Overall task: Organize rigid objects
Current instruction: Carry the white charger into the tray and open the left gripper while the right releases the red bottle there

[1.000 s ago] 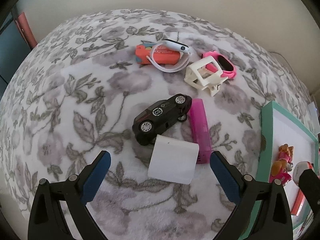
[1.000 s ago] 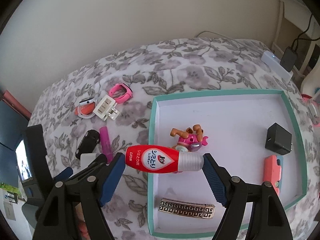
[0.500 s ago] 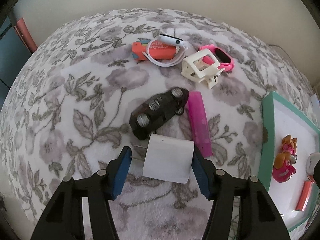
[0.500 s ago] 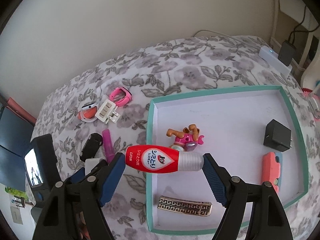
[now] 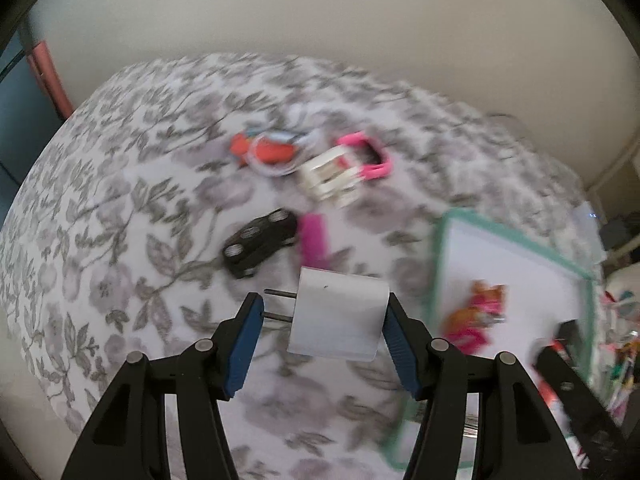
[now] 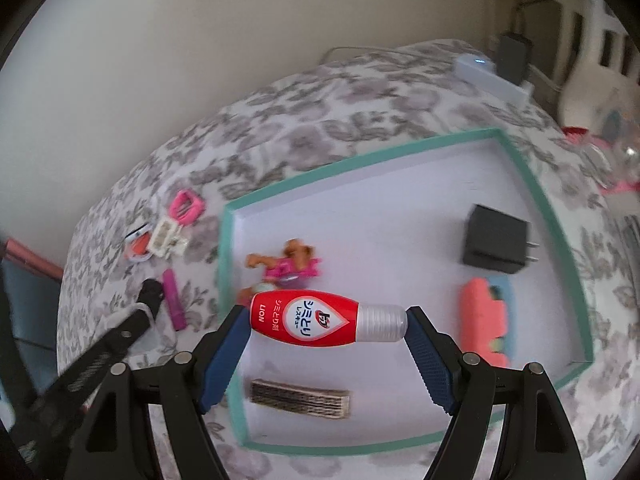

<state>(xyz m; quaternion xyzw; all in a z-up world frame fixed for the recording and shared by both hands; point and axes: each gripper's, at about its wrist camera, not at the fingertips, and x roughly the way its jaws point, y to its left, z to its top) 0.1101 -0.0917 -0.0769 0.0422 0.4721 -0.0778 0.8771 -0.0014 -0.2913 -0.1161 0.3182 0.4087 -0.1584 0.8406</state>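
My left gripper is shut on a white plug adapter, its prongs pointing left, lifted above the floral cloth. My right gripper is shut on a red bottle with a clear cap, held sideways over the teal-rimmed white tray. The tray lies right of the left gripper. On the cloth lie a black toy car, a magenta bar, a cream clip, a pink watch and an orange item with a white band.
In the tray lie a pink and orange toy figure, a black charger, a coral and blue block and a patterned hair clip. A white power strip and cables sit beyond the bed. The wall is close behind.
The left gripper closed on the white adapter and lifted it, swinging right toward the tray. The right gripper, still holding the bottle, shifted right over the tray.
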